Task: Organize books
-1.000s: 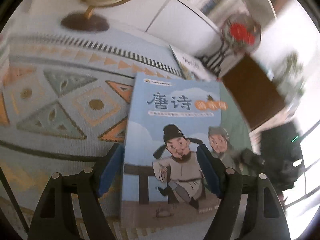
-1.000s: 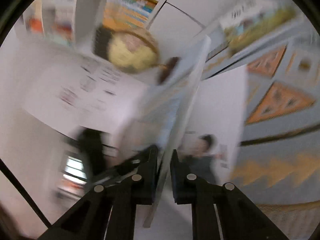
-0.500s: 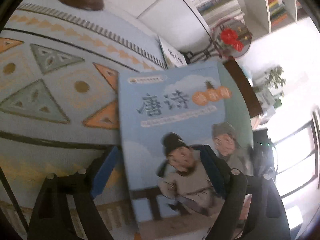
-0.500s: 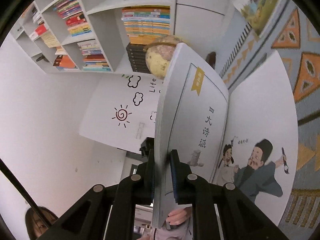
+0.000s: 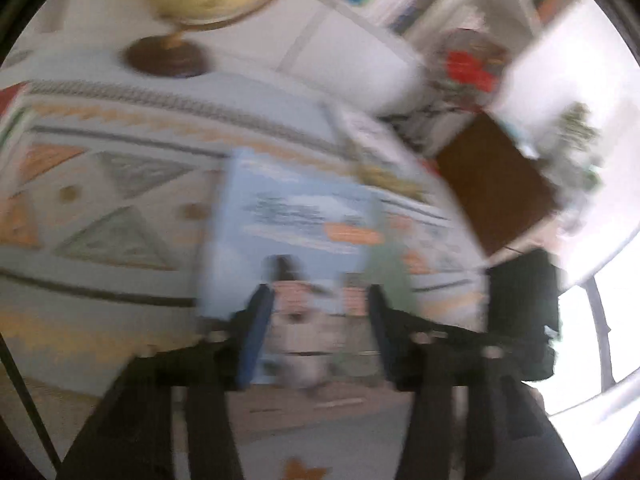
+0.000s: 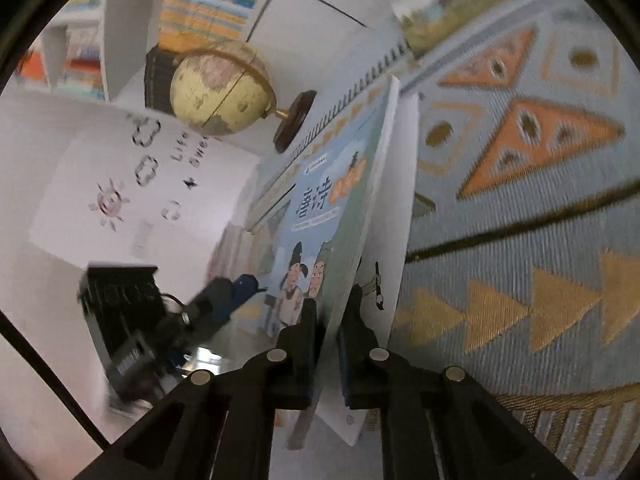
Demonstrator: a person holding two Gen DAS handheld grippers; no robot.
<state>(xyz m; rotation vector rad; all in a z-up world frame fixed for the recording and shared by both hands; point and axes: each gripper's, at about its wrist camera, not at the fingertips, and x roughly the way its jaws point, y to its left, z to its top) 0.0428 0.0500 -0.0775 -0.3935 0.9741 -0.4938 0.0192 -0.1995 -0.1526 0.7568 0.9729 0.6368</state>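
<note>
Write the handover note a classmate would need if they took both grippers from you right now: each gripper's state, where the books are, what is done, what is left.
Right gripper: shut on the lower edge of the blue poetry book, cover and pages together, its last white page fanned slightly apart.
Left gripper: jaws closing over the same book's cover; that view is too blurred to tell whether the pads touch it.
Other things: a second book lies further back on the patterned cloth, near the globe; the shelves behind already hold books.
Done: the blue book is closed and gripped.
Left: put it away, then fetch the second book.

Two loose books, one globe
</note>
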